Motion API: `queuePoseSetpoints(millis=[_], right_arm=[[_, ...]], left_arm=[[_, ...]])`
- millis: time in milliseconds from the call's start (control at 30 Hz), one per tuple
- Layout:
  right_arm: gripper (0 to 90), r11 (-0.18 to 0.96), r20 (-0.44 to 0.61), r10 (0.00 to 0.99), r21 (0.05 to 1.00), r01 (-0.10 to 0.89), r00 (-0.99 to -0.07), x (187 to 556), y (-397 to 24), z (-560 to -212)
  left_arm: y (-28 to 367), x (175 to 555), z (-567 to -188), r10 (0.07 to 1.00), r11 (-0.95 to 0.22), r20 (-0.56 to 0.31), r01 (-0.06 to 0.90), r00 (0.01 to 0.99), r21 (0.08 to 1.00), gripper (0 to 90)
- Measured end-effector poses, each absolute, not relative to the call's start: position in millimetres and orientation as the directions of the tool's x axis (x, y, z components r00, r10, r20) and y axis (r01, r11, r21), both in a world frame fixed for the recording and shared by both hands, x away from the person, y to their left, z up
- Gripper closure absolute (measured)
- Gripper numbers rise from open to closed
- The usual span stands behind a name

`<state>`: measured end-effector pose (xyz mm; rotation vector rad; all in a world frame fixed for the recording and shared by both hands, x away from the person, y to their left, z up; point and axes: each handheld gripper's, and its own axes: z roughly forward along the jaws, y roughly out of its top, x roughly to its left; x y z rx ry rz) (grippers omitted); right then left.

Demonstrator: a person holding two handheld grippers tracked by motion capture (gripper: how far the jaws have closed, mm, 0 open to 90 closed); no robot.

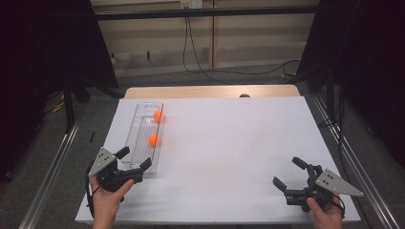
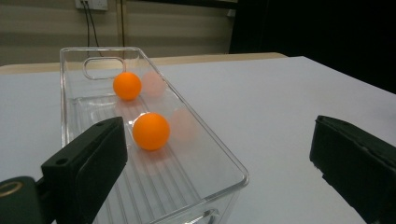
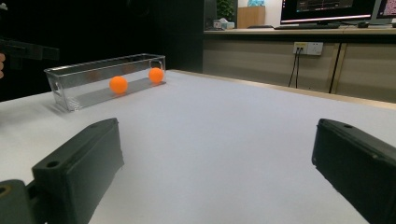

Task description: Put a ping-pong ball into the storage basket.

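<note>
Left gripper sits lower left of the high view, jaws spread wide and empty, straddling the near end of the clear tray; right gripper idles lower right, jaws also apart, holding nothing. Likely step is picking the nearer orange ball, mid-tray with the second ball beyond it near the far end. Best approach: come down from above inside the walls, centre the jaws on the ball, close gently so it doesn't squirt out.

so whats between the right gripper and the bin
Nothing: in the high view, only bare white table runs from the open right gripper to the clear bin with its two orange balls.
</note>
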<state>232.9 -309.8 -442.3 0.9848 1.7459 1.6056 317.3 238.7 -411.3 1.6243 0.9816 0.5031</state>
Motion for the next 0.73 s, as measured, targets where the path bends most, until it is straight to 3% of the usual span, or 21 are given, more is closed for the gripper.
queuePoseSetpoints(millis=[733], right_arm=[[1.3,0.013,0.075,0.817,0.989,0.147,-0.571,233.2,-309.2,-443.1]], left_arm=[[244.4,314.8,-416.5,0.805,-0.012,-0.183,0.324,0.564,0.946,4.0]])
